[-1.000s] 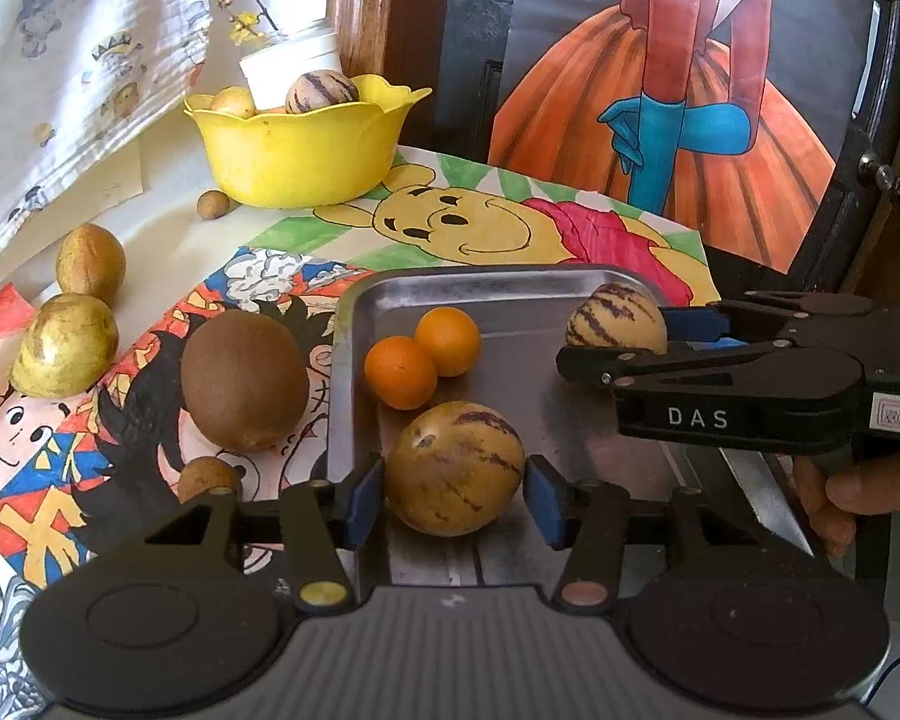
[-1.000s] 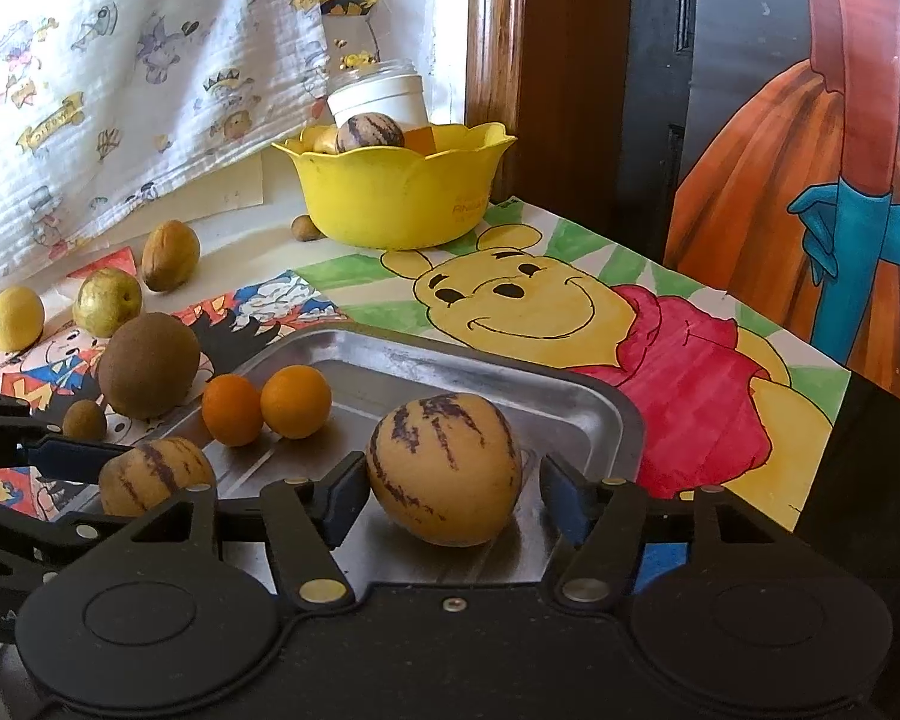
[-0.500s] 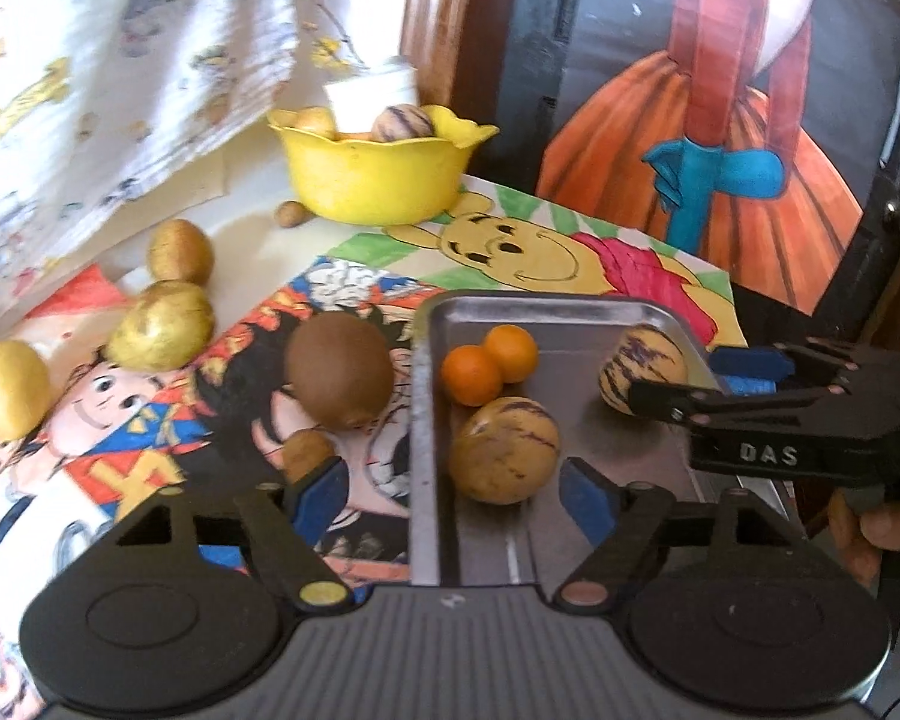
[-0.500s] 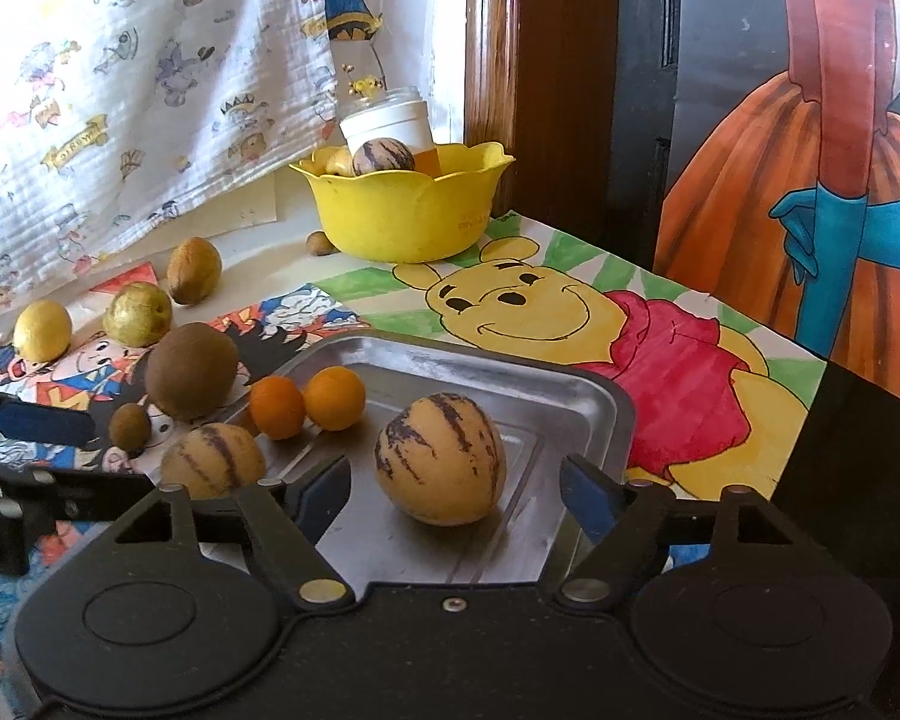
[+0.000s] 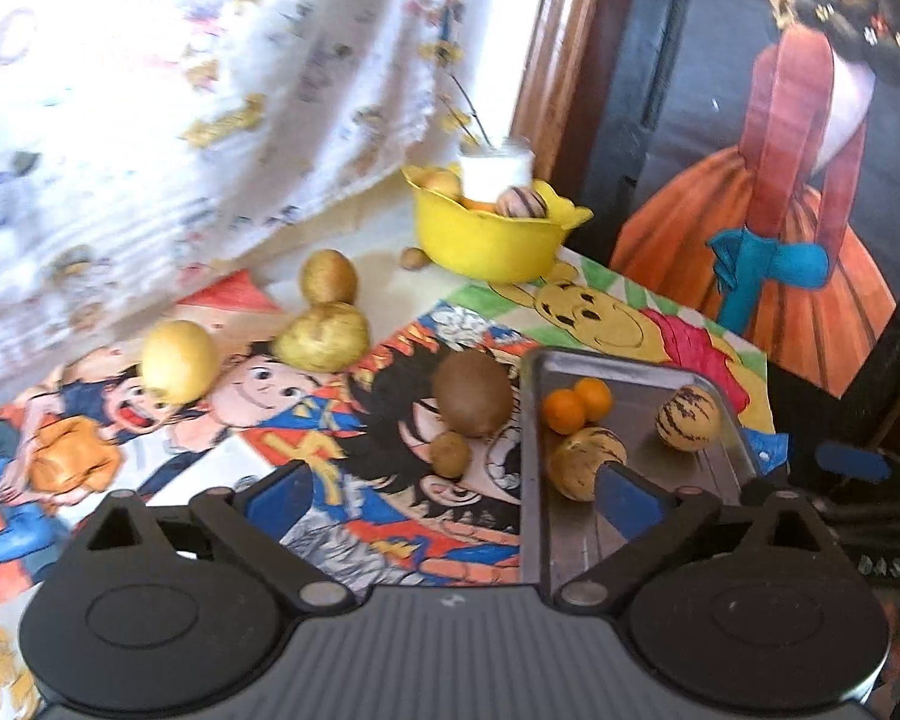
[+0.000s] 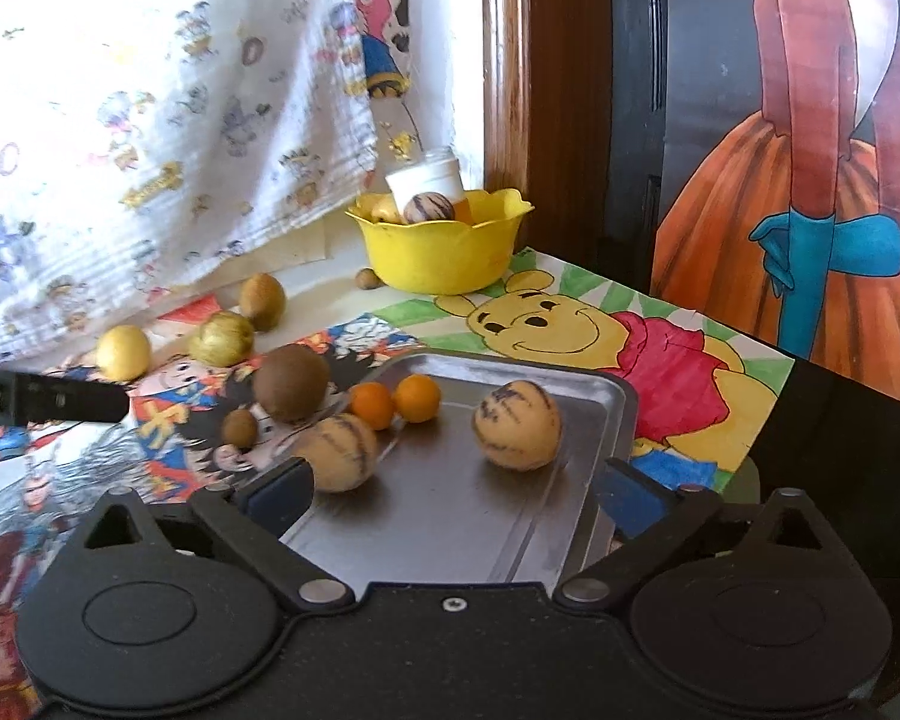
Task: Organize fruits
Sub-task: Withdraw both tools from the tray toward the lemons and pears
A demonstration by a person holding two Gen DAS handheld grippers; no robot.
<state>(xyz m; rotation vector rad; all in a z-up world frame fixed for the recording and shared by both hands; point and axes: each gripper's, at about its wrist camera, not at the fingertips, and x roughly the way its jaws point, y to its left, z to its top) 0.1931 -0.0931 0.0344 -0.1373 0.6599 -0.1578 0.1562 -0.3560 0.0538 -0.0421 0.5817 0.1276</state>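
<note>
You've got four fruits on the metal tray (image 6: pixel 621 405) now: two striped melons (image 6: pixel 516 425) (image 6: pixel 339 450) & two small oranges (image 6: pixel 393 401). Both grippers, left (image 5: pixel 450 489) & right (image 6: pixel 450 489), have just been opening, now spread wide w/ nothing held. Left of the tray: brown fruit (image 5: pixel 473 393), small brown one (image 5: pixel 450 453), three yellowish ones (image 5: pixel 179 370) not yet sorted, approx half to go.

The only legible lettering is "DAS", faint and pale, on the black body of the right gripper (image 5: pixel 870 564) at the lower right of the left wrist view. The small marks on the white cartoon-printed cloth (image 6: pixel 150 120) are too blurred to read.
</note>
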